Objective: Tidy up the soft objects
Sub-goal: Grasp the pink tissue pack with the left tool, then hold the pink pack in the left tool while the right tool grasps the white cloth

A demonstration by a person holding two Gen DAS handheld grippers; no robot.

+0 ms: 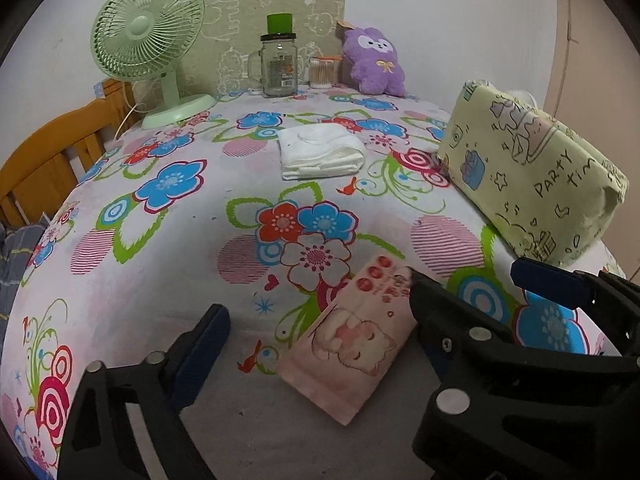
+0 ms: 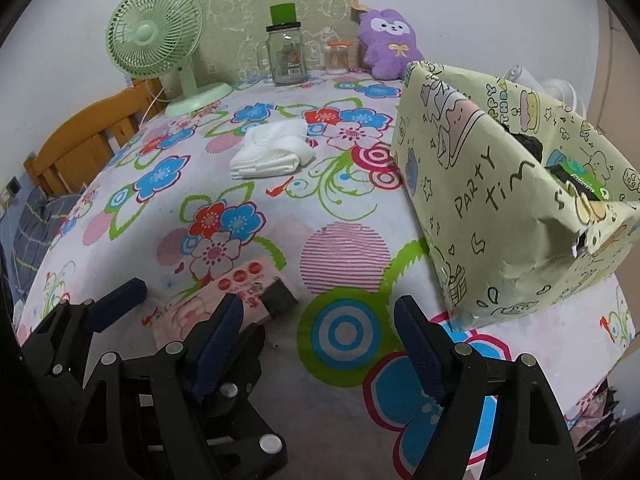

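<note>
Both grippers stand wide open over the floral cloth (image 1: 192, 240). The left gripper (image 1: 316, 312) straddles a pink tissue pack (image 1: 352, 344) lying flat, its pads not pressing it. The right gripper (image 2: 320, 324) holds nothing. A folded white cloth (image 1: 320, 152) lies mid-table, a purple plush (image 1: 376, 60) at the back, a wrapped box (image 2: 500, 200) at the right.

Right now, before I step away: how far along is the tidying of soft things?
Early. Done: only a dark item and a green packet sit in the box. In hand: the left gripper is open around the pink pack, not gripping; the right gripper is open, empty. Left: the folded white cloth and the purple plush toy lie on the table.
</note>
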